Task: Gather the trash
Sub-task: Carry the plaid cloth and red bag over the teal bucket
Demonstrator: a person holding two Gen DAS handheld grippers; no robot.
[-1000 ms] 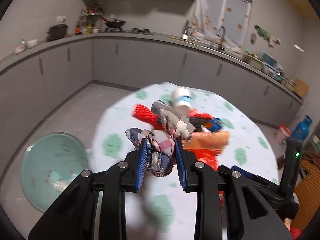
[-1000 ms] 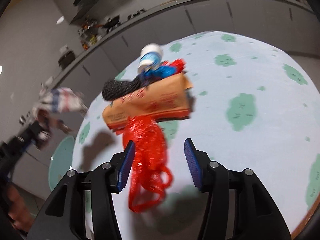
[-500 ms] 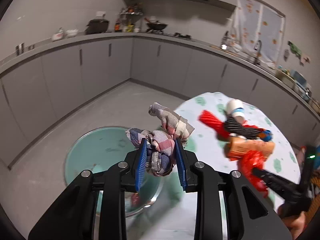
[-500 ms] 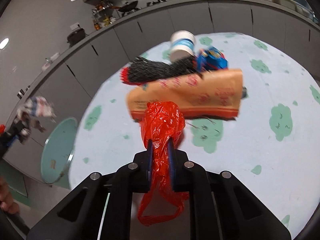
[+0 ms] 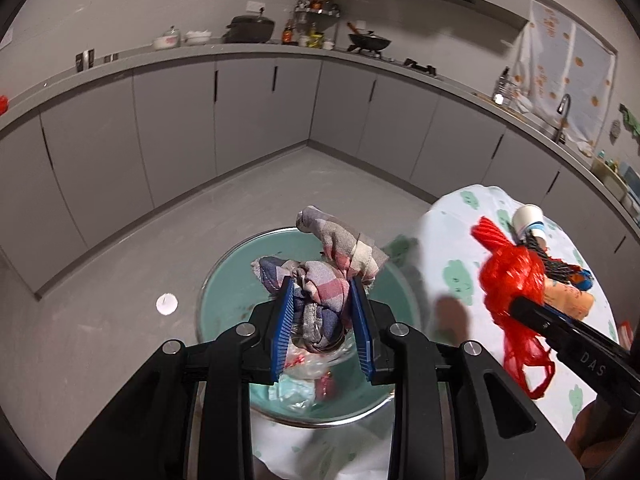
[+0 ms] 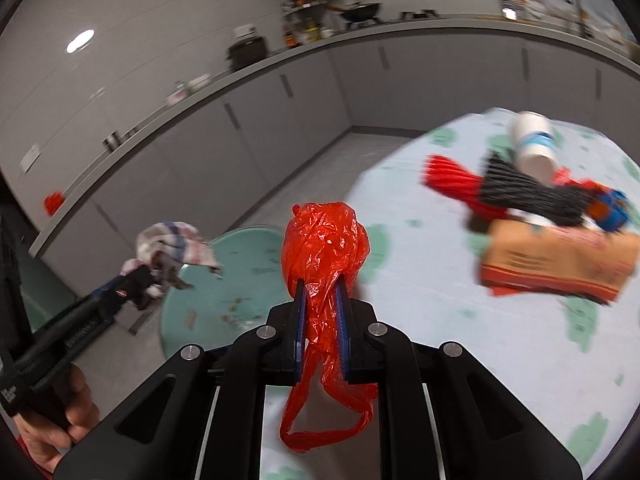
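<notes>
Grey kitchen cabinets ring a bare floor where a green basin (image 5: 224,280) sits beside a round table (image 6: 500,352) covered in a pale cloth. Above that basin the left gripper (image 5: 322,316) pinches a bunched checked rag (image 5: 320,276), which hangs over scraps already lying inside. Over the table's edge the right gripper (image 6: 321,320) is pressed tight on a red plastic bag (image 6: 324,248), its handles dangling below the jaws. On the table lie a brown carton (image 6: 556,264), a white cup (image 6: 534,148) and a red and black brush (image 6: 500,190). Judging from here, the slick bag could slip free and land on the floor if carried fast, and the rag could drape over the basin's rim if let go off-centre.
</notes>
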